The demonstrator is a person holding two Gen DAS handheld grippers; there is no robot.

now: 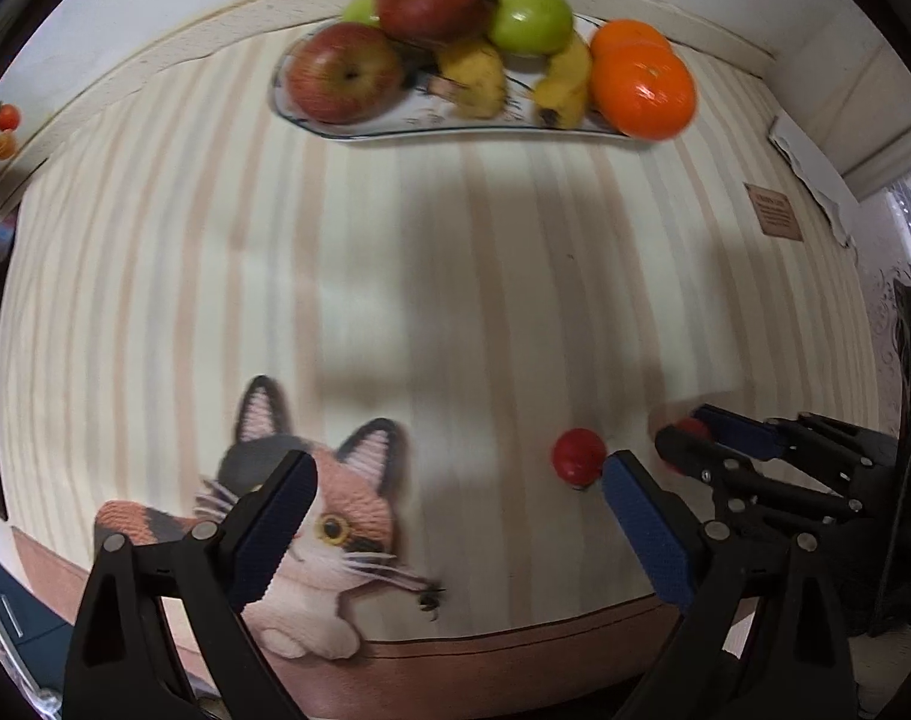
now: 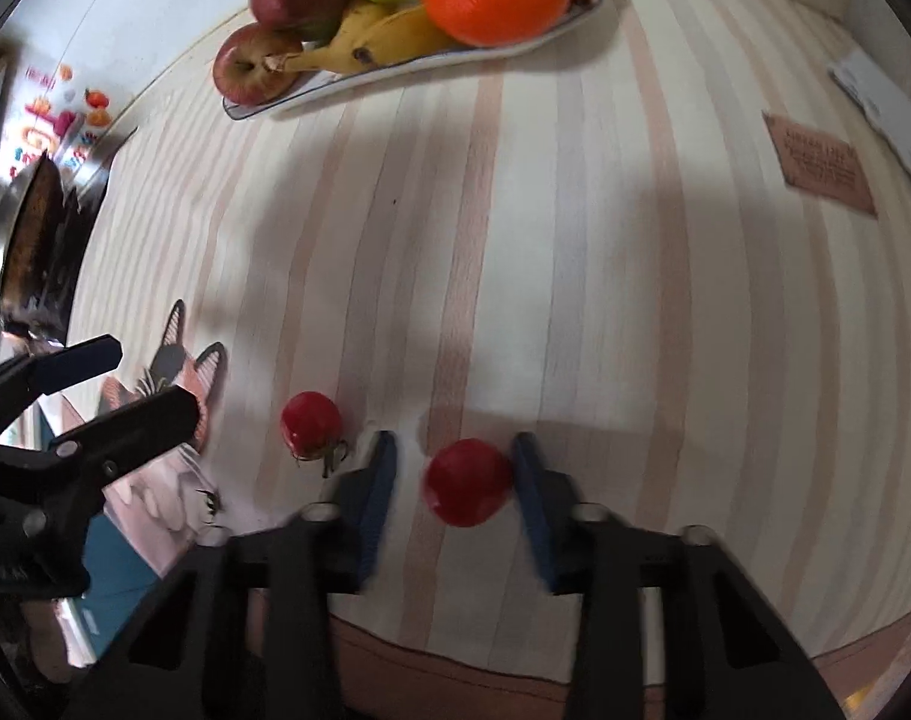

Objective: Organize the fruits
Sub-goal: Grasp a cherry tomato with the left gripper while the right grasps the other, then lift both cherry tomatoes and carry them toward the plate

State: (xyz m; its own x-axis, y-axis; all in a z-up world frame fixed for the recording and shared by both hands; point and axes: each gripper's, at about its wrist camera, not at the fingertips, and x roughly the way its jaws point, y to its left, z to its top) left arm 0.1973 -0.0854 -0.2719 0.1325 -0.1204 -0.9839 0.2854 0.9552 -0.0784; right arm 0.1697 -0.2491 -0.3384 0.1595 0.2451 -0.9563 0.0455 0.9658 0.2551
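Note:
A long white plate (image 1: 395,126) (image 2: 311,96) at the far side of the table holds apples (image 1: 341,72), bananas (image 1: 473,81) and oranges (image 1: 641,90). Two small red fruits lie near the front edge. One (image 2: 469,482) sits between the open fingers of my right gripper (image 2: 452,465), with a gap on both sides. The other, with a green stalk (image 2: 310,423) (image 1: 578,455), lies just left of it. My left gripper (image 1: 458,492) is open and empty above the cat picture, with the stalked fruit beside its right finger. The right gripper shows in the left wrist view (image 1: 695,432).
The striped tablecloth bears a cat picture (image 1: 311,516) at the front left and a brown label (image 2: 818,165) at the right. A metal pan (image 2: 29,240) stands off the left edge. A wall runs behind the plate. The table's front edge is close below both grippers.

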